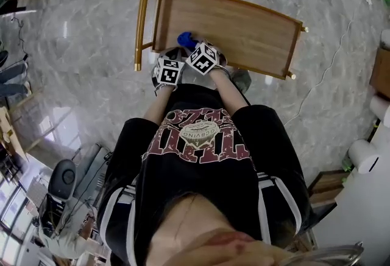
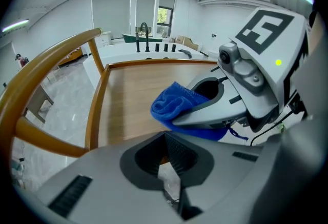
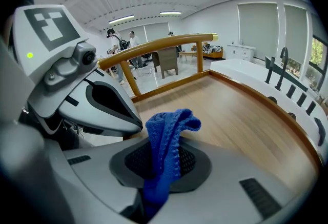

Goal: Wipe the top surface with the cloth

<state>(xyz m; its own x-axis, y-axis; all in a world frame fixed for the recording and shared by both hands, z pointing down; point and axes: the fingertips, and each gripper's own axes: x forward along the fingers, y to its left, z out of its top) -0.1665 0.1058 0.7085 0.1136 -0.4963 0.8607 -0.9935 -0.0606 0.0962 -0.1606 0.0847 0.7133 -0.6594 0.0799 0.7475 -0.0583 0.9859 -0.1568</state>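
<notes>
The wooden top (image 1: 244, 30), gold-railed, stands on a marble floor (image 1: 79, 27) (bright office beyond). The right tongs (image 3: 161, 166) pinch the blue cloth (image 3: 166, 136) over its near left corner, and the left tongs (image 2: 166, 154) are closed empty alongside. Whether cloth touches wood is hidden.

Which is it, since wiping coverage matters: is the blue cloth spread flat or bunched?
Bunched: the blue cloth stands in crumpled folds, pinched by the right gripper, not laid flat on the wooden top.
</notes>
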